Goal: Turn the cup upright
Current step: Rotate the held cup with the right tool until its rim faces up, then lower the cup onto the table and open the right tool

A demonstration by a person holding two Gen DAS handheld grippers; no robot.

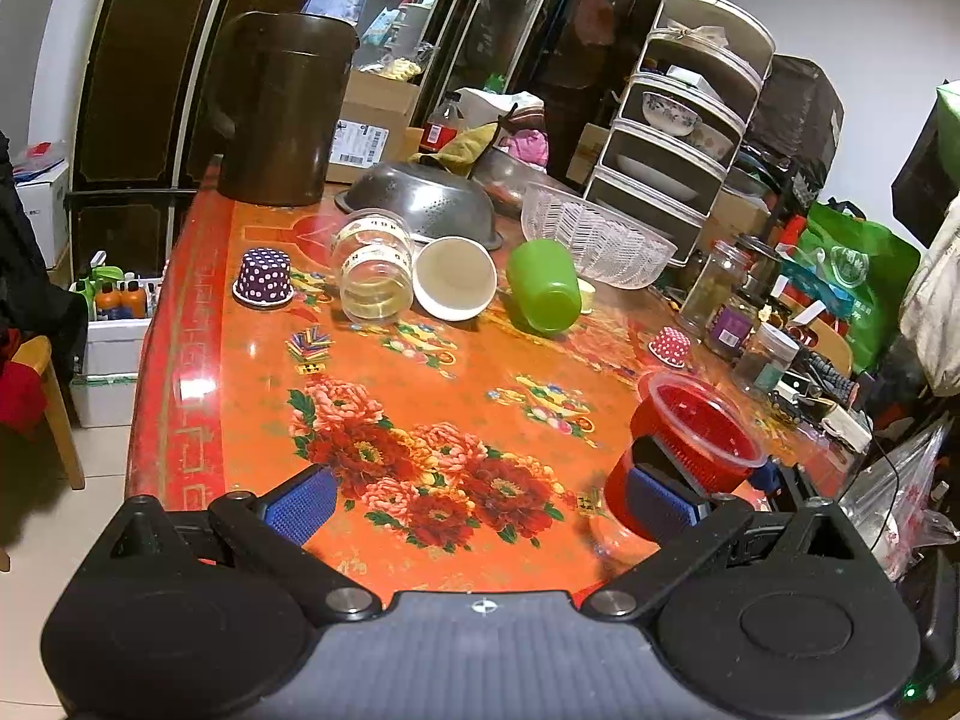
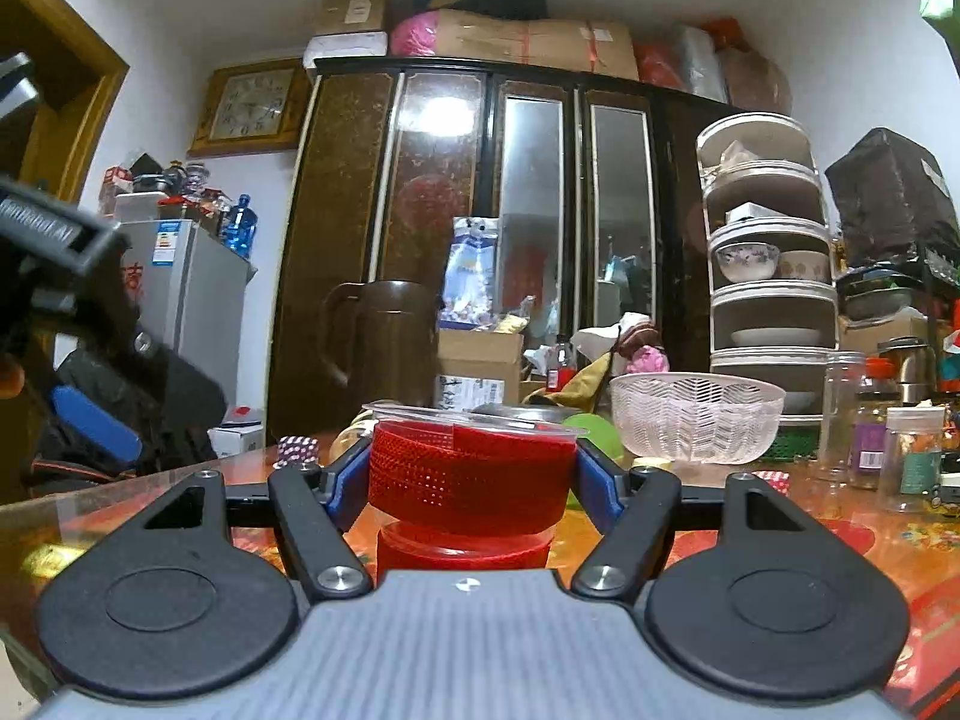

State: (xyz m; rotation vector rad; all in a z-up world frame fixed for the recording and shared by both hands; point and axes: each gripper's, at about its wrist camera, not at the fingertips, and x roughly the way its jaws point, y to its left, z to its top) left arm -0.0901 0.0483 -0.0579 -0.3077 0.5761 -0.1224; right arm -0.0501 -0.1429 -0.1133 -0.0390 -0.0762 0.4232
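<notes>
A clear plastic cup with a red liner (image 2: 468, 474) stands upright, rim up, between the blue pads of my right gripper (image 2: 471, 480), which is shut on its sides just above the table. The same cup (image 1: 696, 444) shows at the right of the left wrist view, with the right gripper's pad on it. My left gripper (image 1: 480, 507) is open and empty over the orange flowered table (image 1: 420, 420), to the left of the cup. Its blue pad (image 2: 90, 420) shows at the far left of the right wrist view.
Lying on their sides further back are a glass jar (image 1: 375, 267), a white cup (image 1: 454, 278) and a green cup (image 1: 545, 288). A purple dotted paper cup (image 1: 264, 277) and a red dotted one (image 1: 670, 347) stand upside down. A colander, white basket, brown jug and jars line the back and right.
</notes>
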